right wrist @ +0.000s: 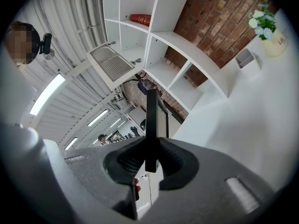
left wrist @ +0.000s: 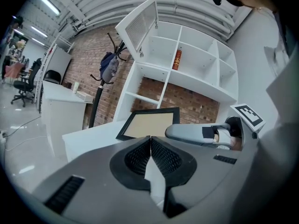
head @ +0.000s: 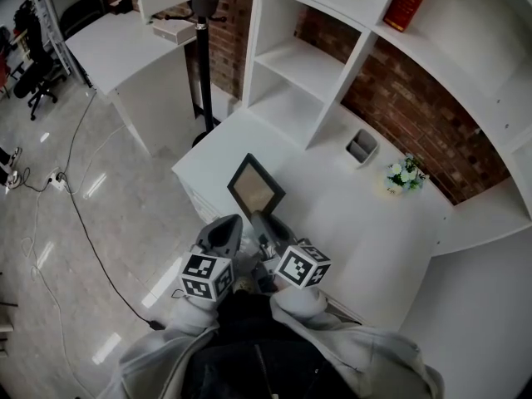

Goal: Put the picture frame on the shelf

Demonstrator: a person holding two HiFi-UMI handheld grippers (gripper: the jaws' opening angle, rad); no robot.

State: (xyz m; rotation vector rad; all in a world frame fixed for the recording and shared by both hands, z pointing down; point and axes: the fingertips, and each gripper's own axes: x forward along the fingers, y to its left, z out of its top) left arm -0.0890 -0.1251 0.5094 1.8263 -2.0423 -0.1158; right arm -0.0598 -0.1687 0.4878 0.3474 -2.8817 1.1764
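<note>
Right claw (right wrist: 150, 149) clenched on thin edge of picture frame (head: 256, 186), holding it tilted over near left corner of counter (head: 357, 223), well short of shelf (head: 309, 63). Edge grip likely keeps face clear for standing it in compartment. Left claw (left wrist: 150, 146) clenched on nothing, just beside, apparently spare.

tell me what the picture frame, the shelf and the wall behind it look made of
picture frame: thin black matte moulding, wood or plastic, can't tell which; tan card-like panel inside.
shelf: smooth, even white boards, probably painted or laminated wood.
wall: red brick, rough, with visible mortar lines.
</note>
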